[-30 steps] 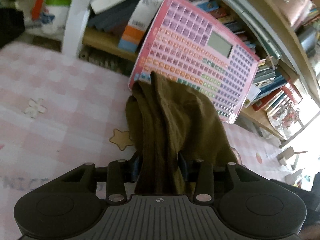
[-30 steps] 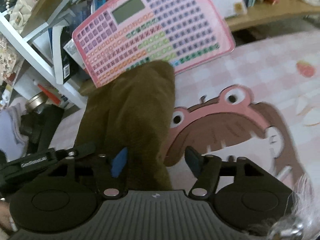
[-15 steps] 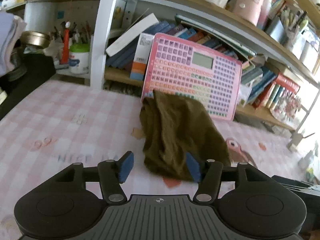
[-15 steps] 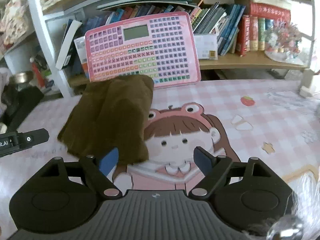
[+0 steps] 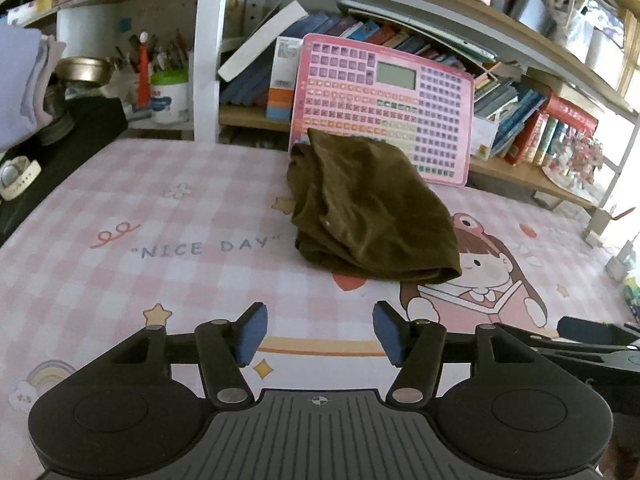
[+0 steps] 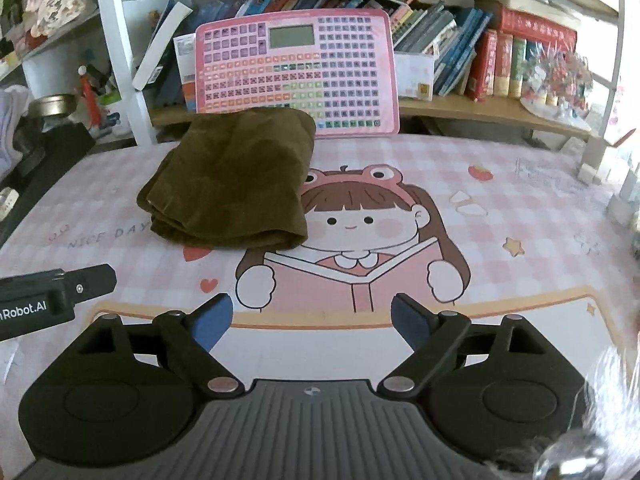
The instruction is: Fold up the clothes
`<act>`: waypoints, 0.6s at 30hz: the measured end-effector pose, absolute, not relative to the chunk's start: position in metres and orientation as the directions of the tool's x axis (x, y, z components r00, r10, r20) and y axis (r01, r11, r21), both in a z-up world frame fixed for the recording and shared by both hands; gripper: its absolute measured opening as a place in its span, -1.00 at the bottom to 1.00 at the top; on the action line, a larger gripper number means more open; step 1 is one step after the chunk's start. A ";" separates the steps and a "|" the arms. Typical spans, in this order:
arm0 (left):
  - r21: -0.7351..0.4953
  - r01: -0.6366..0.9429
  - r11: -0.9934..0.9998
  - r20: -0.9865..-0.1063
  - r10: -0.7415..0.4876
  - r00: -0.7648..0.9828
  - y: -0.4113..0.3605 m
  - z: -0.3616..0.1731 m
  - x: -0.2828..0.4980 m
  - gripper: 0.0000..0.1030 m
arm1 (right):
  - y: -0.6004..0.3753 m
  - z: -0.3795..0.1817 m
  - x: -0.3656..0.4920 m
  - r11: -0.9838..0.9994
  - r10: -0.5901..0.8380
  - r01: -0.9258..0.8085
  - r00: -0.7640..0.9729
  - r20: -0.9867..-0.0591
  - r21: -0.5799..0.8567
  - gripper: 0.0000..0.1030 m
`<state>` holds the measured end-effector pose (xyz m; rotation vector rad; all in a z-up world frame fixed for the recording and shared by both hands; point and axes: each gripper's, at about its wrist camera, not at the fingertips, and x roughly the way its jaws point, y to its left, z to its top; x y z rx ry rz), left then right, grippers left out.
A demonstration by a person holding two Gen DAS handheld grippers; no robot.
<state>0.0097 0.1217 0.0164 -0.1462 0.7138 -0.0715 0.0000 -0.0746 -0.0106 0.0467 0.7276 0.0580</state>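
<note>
- Since a second ago I've let the cloth (image 5: 370,216) go and drawn both grippers back; it now lies folded on the mat (image 5: 160,280), its far edge against the pink board (image 5: 400,96).
- My left gripper (image 5: 320,334) is opening, nothing between its jaws.
- My right gripper (image 6: 312,322) is opening too, empty.
</note>
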 end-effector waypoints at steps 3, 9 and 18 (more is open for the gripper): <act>-0.152 0.004 0.988 -0.652 -0.103 0.751 0.122 0.017 0.009 0.40 | -0.072 -0.009 -0.001 0.997 0.071 -0.047 0.748 -0.660 0.055 0.76; -0.114 0.017 0.993 -0.678 -0.090 0.729 0.117 0.015 0.009 0.56 | -0.072 -0.010 -0.002 0.998 0.067 -0.042 0.732 -0.678 0.054 0.88; -0.085 0.020 0.996 -0.682 -0.073 0.727 0.115 0.016 0.009 0.74 | -0.071 -0.011 -0.003 0.998 0.058 -0.032 0.727 -0.684 0.050 0.91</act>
